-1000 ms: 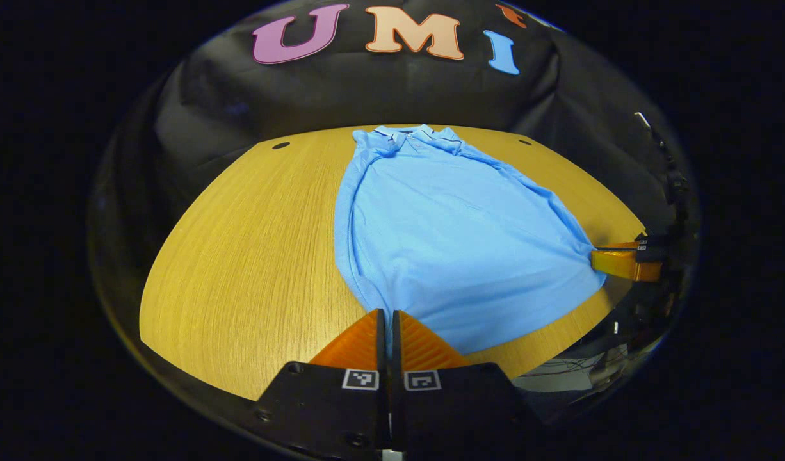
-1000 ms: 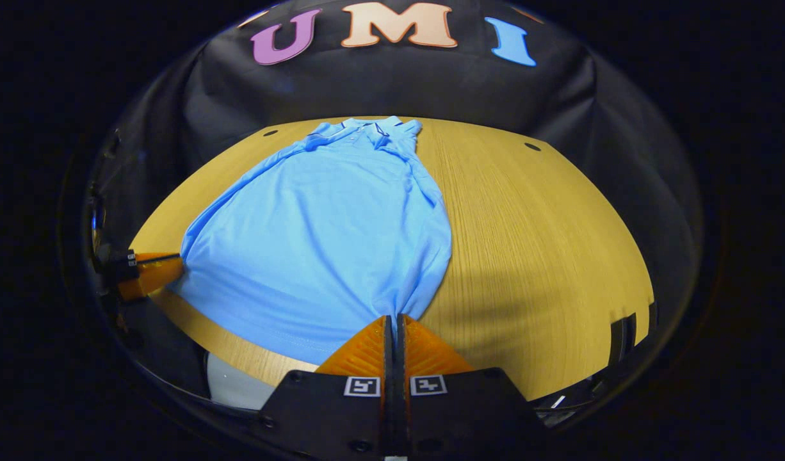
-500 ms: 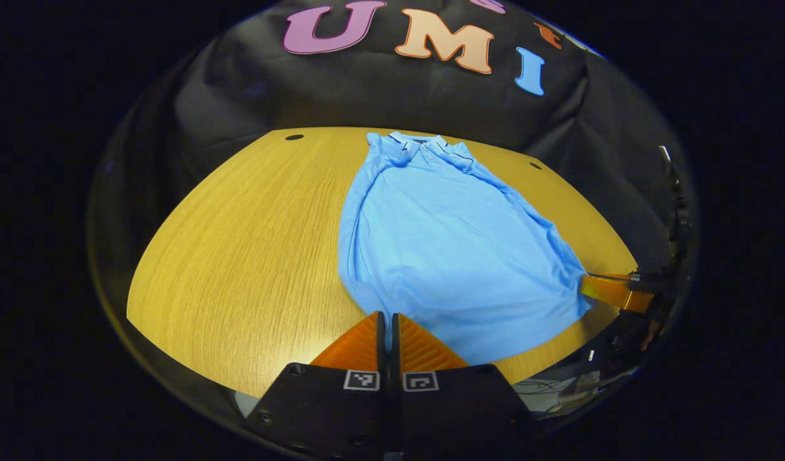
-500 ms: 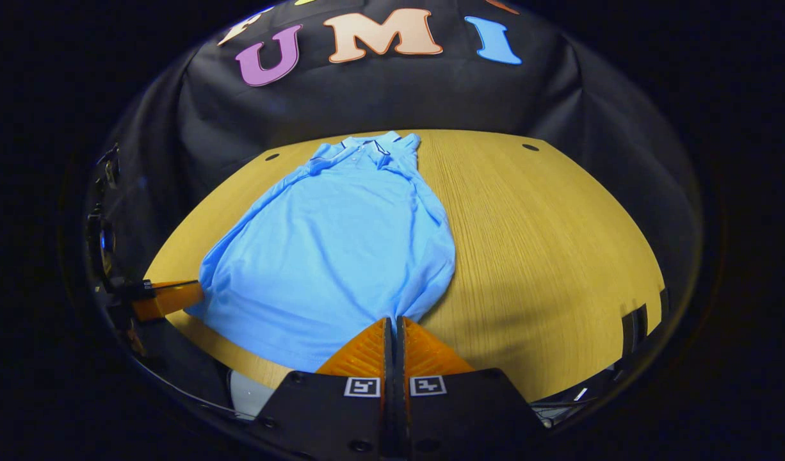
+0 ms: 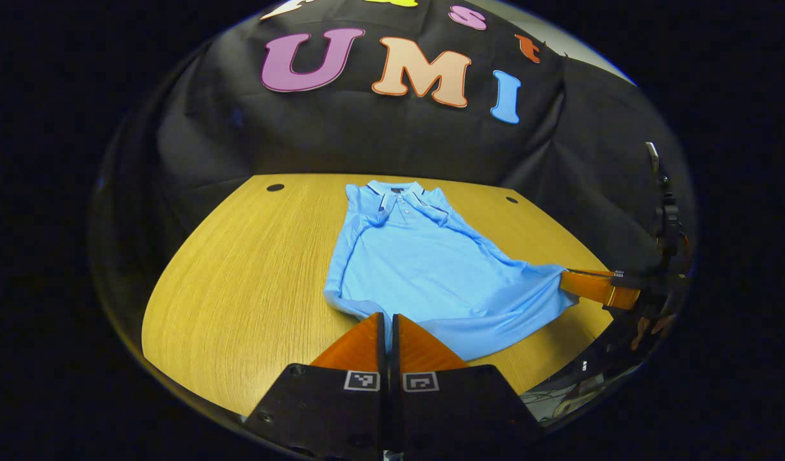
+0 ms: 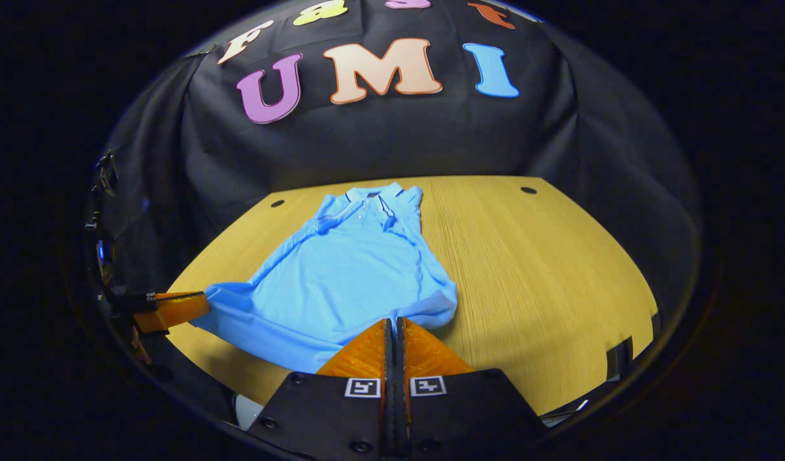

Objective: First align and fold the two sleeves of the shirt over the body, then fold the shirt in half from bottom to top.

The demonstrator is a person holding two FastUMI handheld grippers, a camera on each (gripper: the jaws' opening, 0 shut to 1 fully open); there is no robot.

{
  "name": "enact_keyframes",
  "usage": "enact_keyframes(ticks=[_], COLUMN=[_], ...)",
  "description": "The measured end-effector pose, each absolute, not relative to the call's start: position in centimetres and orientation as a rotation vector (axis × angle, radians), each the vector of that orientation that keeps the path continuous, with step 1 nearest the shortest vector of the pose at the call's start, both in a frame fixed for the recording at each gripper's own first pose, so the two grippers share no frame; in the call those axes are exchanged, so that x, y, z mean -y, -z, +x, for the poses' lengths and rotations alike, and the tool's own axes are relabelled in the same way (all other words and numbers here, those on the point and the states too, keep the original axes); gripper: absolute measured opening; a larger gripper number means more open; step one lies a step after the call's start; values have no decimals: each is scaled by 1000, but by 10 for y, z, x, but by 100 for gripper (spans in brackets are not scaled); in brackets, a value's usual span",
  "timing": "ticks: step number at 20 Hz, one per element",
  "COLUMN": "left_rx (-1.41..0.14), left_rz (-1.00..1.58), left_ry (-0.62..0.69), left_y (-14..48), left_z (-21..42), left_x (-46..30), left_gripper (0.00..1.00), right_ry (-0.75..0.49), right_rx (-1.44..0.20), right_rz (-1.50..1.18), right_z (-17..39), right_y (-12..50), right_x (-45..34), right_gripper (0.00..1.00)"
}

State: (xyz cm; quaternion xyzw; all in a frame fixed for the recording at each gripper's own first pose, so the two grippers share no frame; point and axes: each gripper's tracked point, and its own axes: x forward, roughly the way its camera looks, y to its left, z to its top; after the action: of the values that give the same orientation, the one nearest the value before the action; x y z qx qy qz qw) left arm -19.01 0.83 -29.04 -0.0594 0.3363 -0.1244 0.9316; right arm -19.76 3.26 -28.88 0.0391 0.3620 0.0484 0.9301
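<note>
Shirt: the blue polo shirt (image 5: 424, 269) lies front up on the wooden table (image 5: 239, 269), collar (image 5: 399, 192) at the far edge by the booth wall, hem toward me. I see no sleeve sticking out past the body on either side, so I judge the sleeve folds done.

Left gripper: my left gripper (image 5: 387, 330) has its fingers pressed together on the near left hem corner; cloth runs straight into the closed tips. In the right gripper view it (image 6: 194, 306) appears at the far left, clamped on that same corner.

Right gripper: my right gripper (image 6: 392, 333) is likewise closed on the near right hem corner. In the left gripper view it (image 5: 575, 283) appears at the right, with the corner drawn out to a point at its tips.

Reason for the hold: I grip one corner per tool so the hem stays stretched between them and travels as one straight edge; a single grip would let the far side drag or bunch.

Hem condition: the hem edge (image 6: 271, 342) is raised off the table and casts a shadow beneath; the upper body rests flat and anchors the collar end.

Step in hand: bottom-to-top fold, just begun by my reading.

Next requirement: carry both corners forward level with each other toward the shoulders, keeping tension even.

Risk: uneven height or pace between the tools would skew the fold or slide the shirt toward the wall.
</note>
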Motion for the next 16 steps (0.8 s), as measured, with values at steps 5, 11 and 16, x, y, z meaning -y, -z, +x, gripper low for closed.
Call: enact_keyframes(ticks=[5,11,16], left_rx=[-607,-556,-541], left_rz=[-123,-132,-128], left_ry=[247,210,203], left_y=[261,247,256], left_z=[-124,-37,39], left_x=[-13,-5,7], left_gripper=[0,0,0], right_ry=[-114,-152,-161], right_rx=[-607,-554,-534], right_rz=[77,121,136], right_z=[-124,-28,49], right_y=[249,243,255], right_x=[-37,-41,-38], right_gripper=[2,2,2])
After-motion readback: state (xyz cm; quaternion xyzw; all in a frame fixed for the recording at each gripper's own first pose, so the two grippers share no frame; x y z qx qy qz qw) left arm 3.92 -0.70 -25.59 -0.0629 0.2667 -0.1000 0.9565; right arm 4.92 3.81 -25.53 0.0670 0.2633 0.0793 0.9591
